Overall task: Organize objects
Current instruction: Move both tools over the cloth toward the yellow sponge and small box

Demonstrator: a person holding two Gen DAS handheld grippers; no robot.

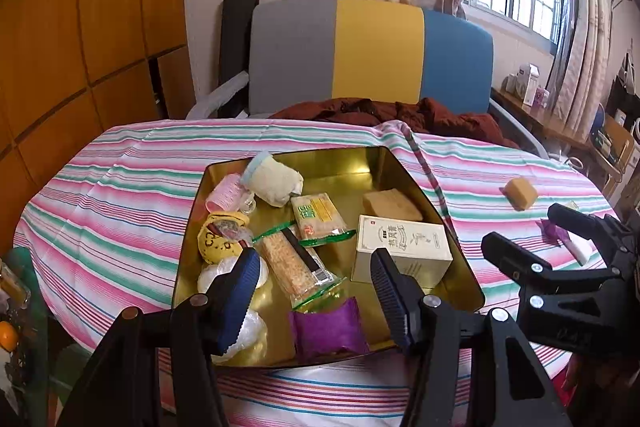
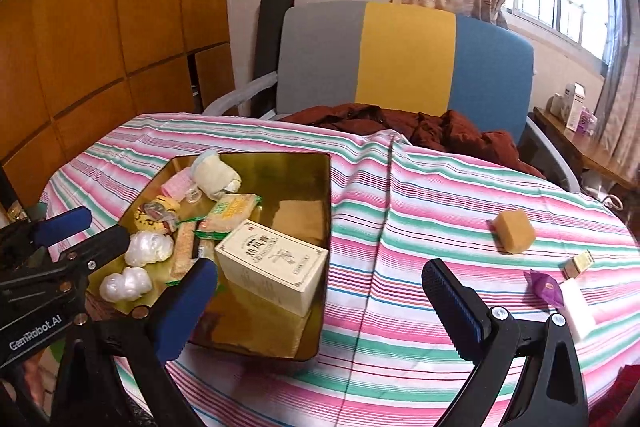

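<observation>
Gold-lined tin tray (image 1: 404, 163) sits under the left gripper (image 1: 316, 291), whose jaws stand apart with nothing between them, above the purple packet (image 1: 326, 333) and cream carton (image 1: 402, 253). The right gripper (image 2: 320, 301) gapes wide, empty. Ahead and right of it lie the tan block (image 2: 514, 231), probably sponge, and a purple wrapped sweet (image 2: 546, 287): gathering continues, so reach there next.

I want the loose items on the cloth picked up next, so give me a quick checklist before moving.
1. Right gripper open, nothing between its pads: ok.
2. Left gripper open and clear: ok.
3. Gold tin has a bare patch left: ok.
4. Tan block lies apart on the striped cloth: ok.
5. Purple wrapper free of the white block: cannot tell.
</observation>
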